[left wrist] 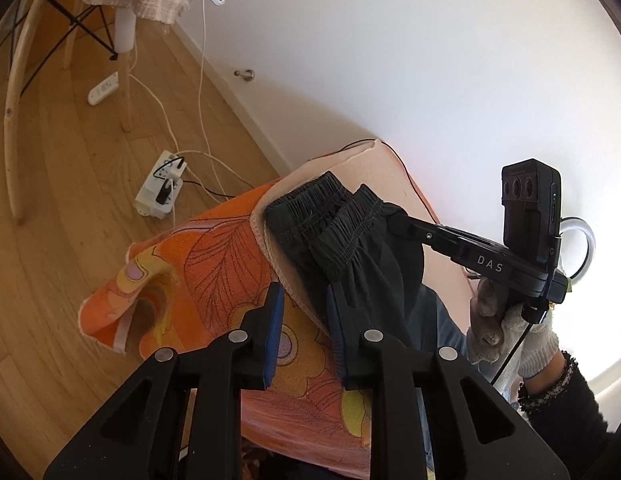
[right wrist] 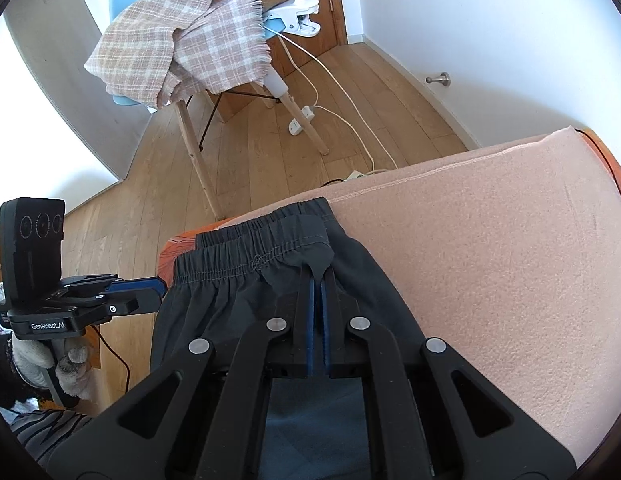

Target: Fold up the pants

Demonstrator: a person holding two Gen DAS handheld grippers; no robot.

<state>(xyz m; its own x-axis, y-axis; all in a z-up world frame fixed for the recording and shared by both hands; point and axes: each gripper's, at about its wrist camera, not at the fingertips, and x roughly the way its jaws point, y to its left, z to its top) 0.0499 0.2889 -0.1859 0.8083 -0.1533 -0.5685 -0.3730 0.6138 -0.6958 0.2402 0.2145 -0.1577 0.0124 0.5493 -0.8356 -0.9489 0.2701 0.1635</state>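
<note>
The right gripper point(right wrist: 317, 280) has its jaws pinched together on a fold of the pants point(right wrist: 270, 280), just below the waistband; a small peak of dark cloth stands up between the blue pads. The left gripper point(left wrist: 304, 300) stands with its jaws apart: its right finger point(left wrist: 335, 320) lies against the side edge of the pants, while the other finger hangs over the orange cloth point(left wrist: 214, 264), with nothing pressed between the pads.

The pants (one pair, dark grey, elastic waistband) lie on the pink blanket point(right wrist: 490, 260), waistband close to its far edge and near its left corner. To the right of the pants the blanket lies bare up to its right edge. The orange cloth shows under the blanket and hangs off the left corner.

Beyond the far edge is wood floor point(right wrist: 250, 152) with one chair point(right wrist: 198, 148), a plaid cloth point(right wrist: 170, 44) draped over it, a white clip lamp point(right wrist: 298, 20), one power strip point(left wrist: 160, 188) and two white cords.

No containers show.
</note>
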